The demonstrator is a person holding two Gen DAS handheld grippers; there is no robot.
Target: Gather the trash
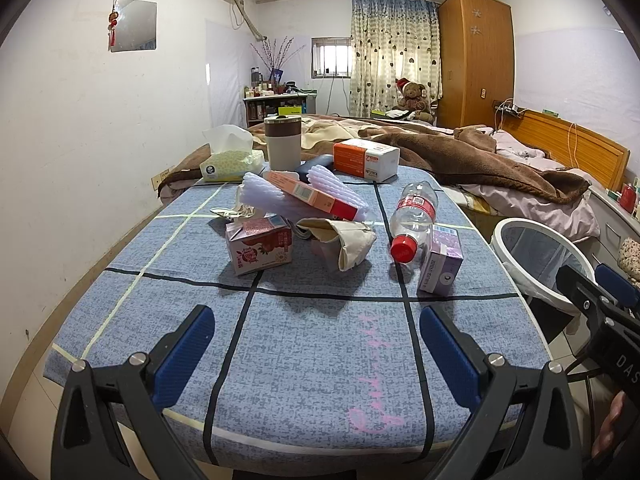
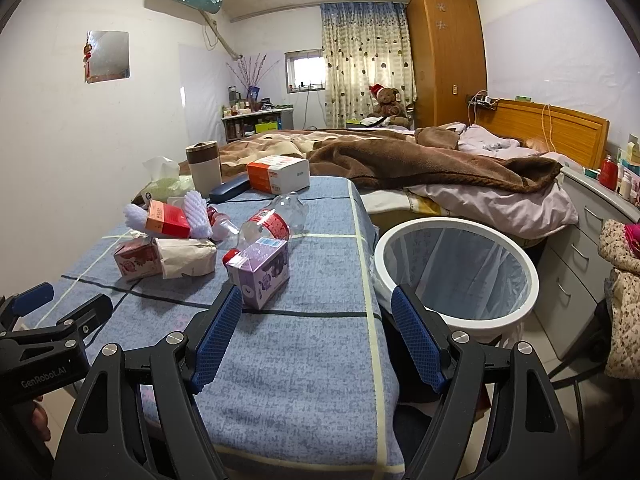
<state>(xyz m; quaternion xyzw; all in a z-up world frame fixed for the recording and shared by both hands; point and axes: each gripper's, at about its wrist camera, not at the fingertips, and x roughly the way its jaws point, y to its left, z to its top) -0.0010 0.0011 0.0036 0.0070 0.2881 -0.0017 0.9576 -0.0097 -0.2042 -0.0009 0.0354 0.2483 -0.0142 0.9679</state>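
From your left claw (image 1: 316,342), wide open and empty, the trash pile sits mid-table (image 1: 280,360): one pink carton (image 1: 260,249), one bottle (image 1: 414,216), one purple carton (image 1: 440,258). The bin (image 1: 516,232) is cut off.

Your right claw (image 2: 318,318) gapes empty beside the whole bin (image 2: 456,272); the bottle (image 2: 272,220) is half hidden.

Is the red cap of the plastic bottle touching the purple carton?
Touching. In the left wrist view, the plastic bottle lies with its red cap pressed against the purple carton, with no gap visible between them.
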